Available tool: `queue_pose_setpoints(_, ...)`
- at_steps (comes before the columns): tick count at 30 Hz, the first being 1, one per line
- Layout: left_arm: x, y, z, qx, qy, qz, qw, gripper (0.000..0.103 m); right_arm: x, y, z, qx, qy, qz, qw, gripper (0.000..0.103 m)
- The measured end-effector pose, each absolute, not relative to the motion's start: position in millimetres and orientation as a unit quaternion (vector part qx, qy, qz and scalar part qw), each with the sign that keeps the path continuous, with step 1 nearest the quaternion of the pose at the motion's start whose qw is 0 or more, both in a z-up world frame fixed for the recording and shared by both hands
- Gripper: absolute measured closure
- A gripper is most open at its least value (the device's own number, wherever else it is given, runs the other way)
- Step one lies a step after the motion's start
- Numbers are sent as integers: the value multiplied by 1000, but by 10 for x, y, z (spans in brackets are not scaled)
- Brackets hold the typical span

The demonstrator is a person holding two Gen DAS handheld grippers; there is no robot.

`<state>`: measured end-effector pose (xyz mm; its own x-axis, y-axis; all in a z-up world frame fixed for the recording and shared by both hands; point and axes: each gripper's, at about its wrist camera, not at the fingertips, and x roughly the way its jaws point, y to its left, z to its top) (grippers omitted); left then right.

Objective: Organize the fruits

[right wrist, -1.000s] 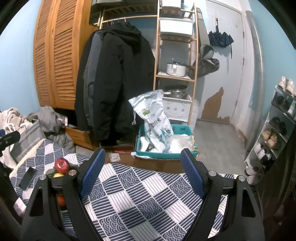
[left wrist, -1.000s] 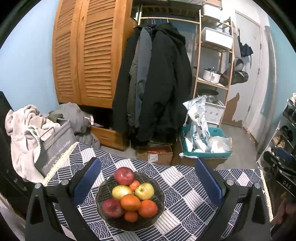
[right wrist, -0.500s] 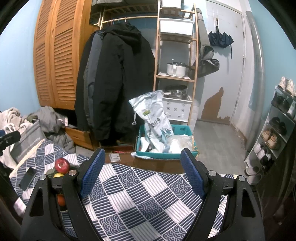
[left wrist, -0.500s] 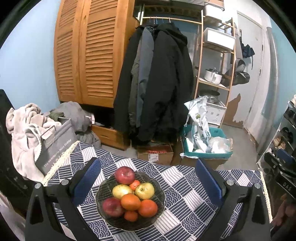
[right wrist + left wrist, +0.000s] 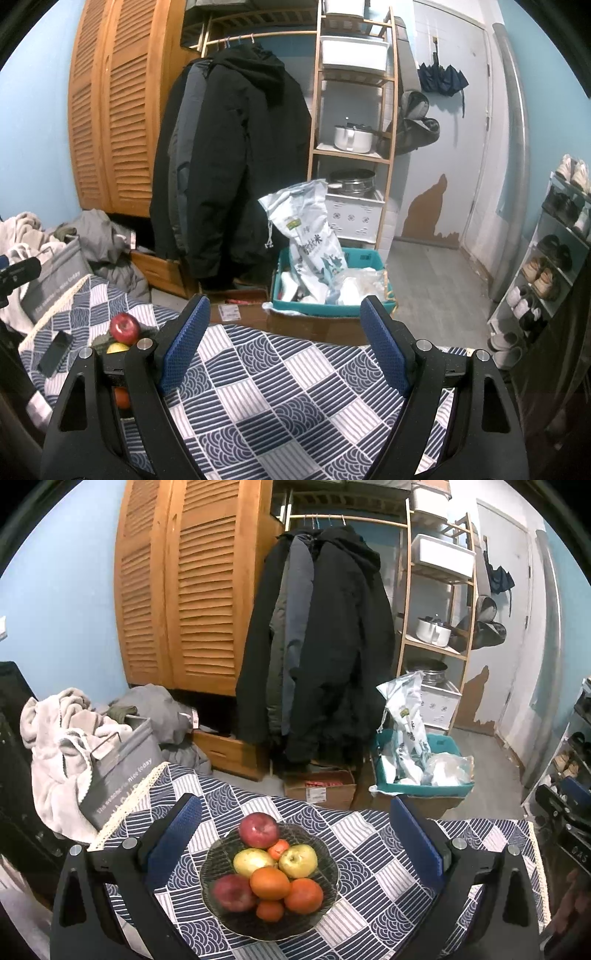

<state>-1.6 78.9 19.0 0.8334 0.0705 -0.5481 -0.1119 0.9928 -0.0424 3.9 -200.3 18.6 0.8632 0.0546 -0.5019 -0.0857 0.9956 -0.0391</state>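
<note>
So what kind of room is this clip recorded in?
Most likely a lived-in home, a small entryway or multipurpose room: coats hang on an open rail, a shoe rack stands by the door, and a fruit bowl sits on a cloth-covered table.

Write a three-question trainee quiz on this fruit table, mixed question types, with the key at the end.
1. True or false: the left gripper is shut on a red apple.
2. Which fruit lies farthest from the camera in the bowl? A) far red apple B) large orange C) yellow-green apple
3. Fill in: the dark flat thing left of the bowl in the right wrist view is a ____.

Key: 1 false, its fingers stand wide apart and empty; 2 A; 3 phone.
</note>
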Motion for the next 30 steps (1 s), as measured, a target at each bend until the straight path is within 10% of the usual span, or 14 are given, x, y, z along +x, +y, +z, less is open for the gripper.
queue_pose_setpoints(30,-66,756,203,-31,284,61,956,1,44,-1968,183,-30,261,36,964,21)
